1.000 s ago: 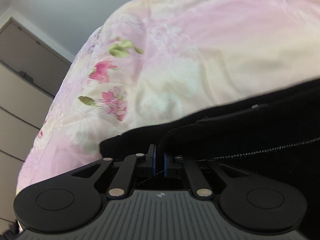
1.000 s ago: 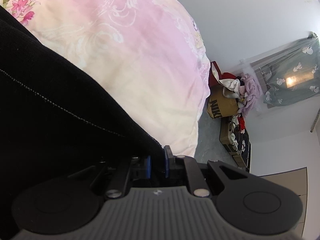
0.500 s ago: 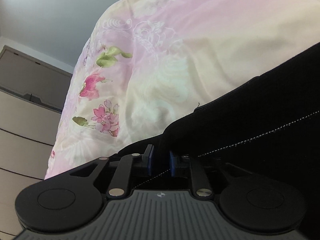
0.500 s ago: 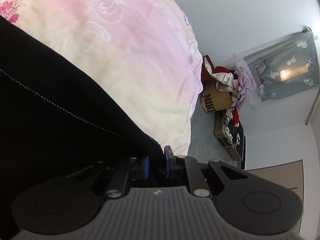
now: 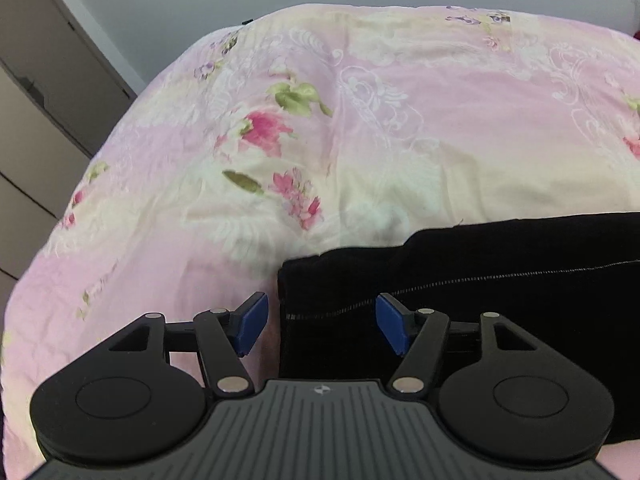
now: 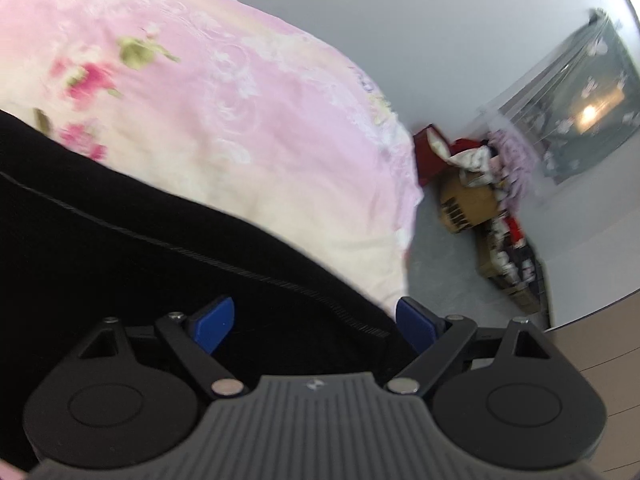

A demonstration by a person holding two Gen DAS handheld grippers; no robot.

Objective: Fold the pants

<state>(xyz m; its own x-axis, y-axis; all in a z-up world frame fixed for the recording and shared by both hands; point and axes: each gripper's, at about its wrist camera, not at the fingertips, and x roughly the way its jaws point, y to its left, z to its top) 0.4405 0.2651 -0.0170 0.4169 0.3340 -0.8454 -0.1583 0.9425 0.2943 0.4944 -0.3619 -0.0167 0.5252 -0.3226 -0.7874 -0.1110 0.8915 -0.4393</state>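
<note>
Black pants with a pale stitched seam lie flat on a pink floral bedspread. My left gripper hovers over their left end, its jaws opening wide; the cloth lies below the blue pads and neither pad touches it. In the right wrist view the pants fill the lower left. My right gripper hangs above their right edge, jaws also opening, with the blue pads clear of the fabric.
The bedspread ends at the right, where grey floor begins. A brown cardboard box heaped with clothes stands by the wall under a grey curtain. Beige wardrobe doors stand left of the bed.
Both grippers have let go of the pants and opened wide. Both have lifted away from the cloth, which now lies flat on the bed.
</note>
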